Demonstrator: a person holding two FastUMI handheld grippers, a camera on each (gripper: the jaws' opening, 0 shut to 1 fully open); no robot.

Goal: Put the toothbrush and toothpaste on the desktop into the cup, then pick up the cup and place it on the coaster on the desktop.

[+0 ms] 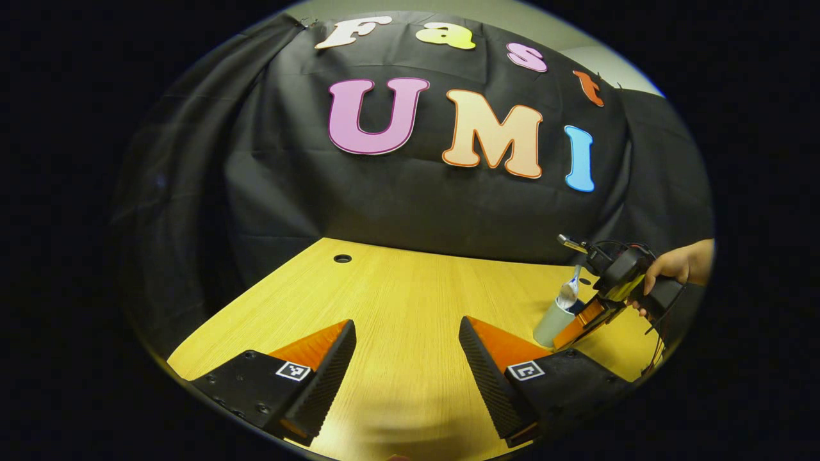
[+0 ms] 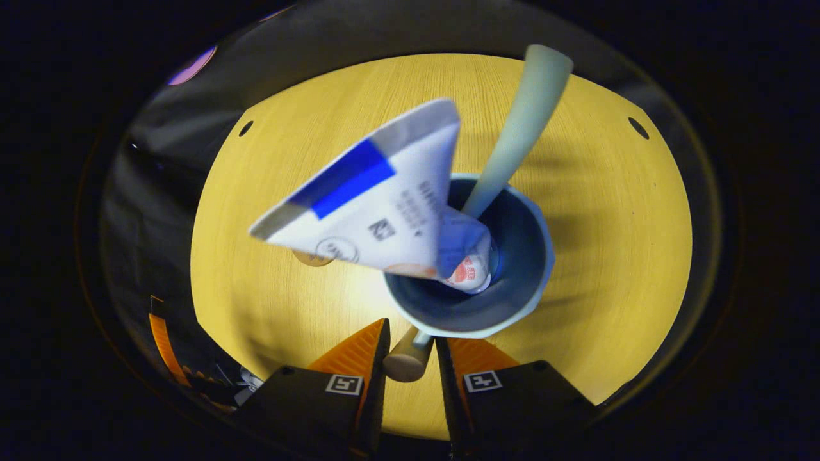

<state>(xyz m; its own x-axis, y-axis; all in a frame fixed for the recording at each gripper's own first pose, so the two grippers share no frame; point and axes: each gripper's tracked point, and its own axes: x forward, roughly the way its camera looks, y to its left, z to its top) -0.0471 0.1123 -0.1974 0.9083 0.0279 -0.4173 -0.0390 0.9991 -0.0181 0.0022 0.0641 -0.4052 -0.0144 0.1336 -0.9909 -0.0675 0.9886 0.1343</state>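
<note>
In the right gripper view I look down into a pale blue cup (image 2: 522, 301). A white toothpaste tube with a blue stripe (image 2: 378, 205) and a pale green toothbrush (image 2: 522, 121) stand in it, leaning out over the rim. My right gripper (image 2: 412, 346) is shut on the cup's tan handle (image 2: 405, 365). A small tan round edge (image 2: 312, 259), perhaps the coaster, peeks out from under the tube. In the left gripper view the cup (image 1: 552, 323) is at the right, with the right gripper (image 1: 572, 333) and a hand (image 1: 679, 266) beside it. My left gripper (image 1: 407, 326) is open over bare desktop.
The yellow wooden desktop (image 1: 410, 288) has a cable hole (image 1: 342, 258) near its back left, and more holes (image 2: 638, 127) show in the right gripper view. Black cloth walls close the back and sides. An orange-edged part (image 2: 160, 339) shows at the lower left of the right gripper view.
</note>
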